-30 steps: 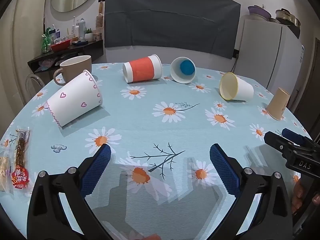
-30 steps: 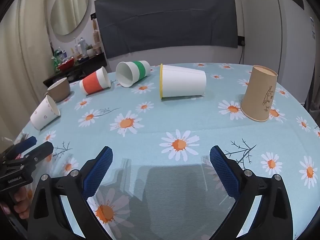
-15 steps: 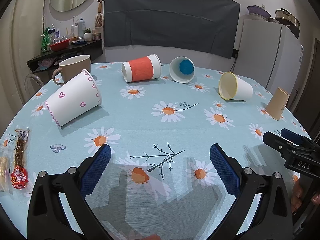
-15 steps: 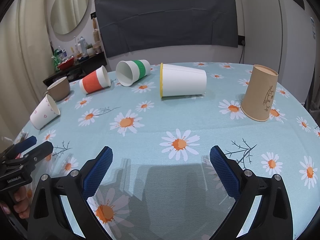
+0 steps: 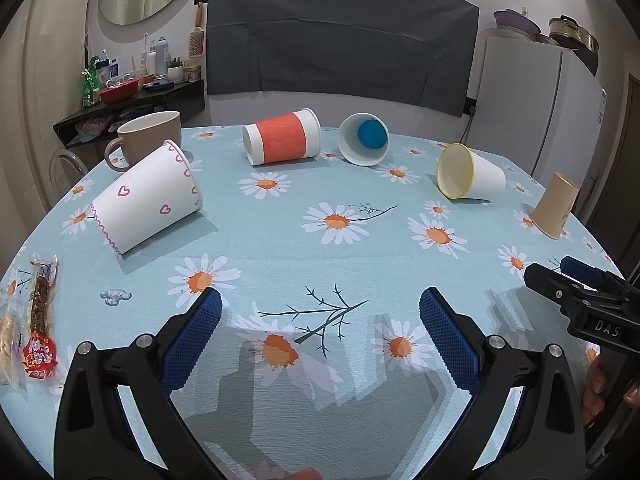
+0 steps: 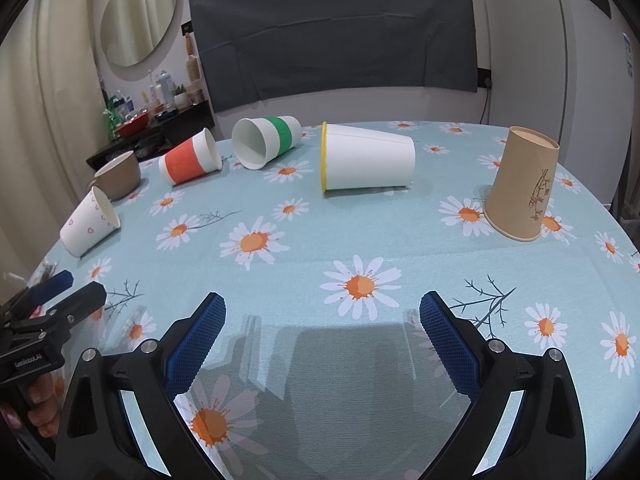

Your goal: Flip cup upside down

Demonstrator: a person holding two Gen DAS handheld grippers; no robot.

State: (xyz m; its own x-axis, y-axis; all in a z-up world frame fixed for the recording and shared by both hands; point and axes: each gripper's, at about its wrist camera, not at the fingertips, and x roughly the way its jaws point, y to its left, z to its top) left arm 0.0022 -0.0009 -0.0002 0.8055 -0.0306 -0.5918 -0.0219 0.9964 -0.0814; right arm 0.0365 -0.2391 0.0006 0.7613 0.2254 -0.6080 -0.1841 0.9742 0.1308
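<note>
Several paper cups lie on their sides on the daisy tablecloth: a heart-print cup (image 5: 148, 196) (image 6: 90, 226), an orange-banded cup (image 5: 282, 142) (image 6: 190, 162), a green-banded cup (image 6: 266, 142) with a blue inside bottom (image 5: 364, 144), and a yellow-rimmed white cup (image 5: 468, 176) (image 6: 366, 162). A brown paper cup (image 6: 522, 184) (image 5: 554, 210) stands upside down at the right. My left gripper (image 5: 320, 312) is open and empty above the near table. My right gripper (image 6: 322, 316) is open and empty, also near the front edge.
A brown ceramic mug (image 5: 148, 140) stands upright at the back left. Snack packets (image 5: 38, 320) lie at the left table edge. A shelf with bottles (image 5: 120, 88) and a white fridge (image 5: 532, 108) stand behind the table.
</note>
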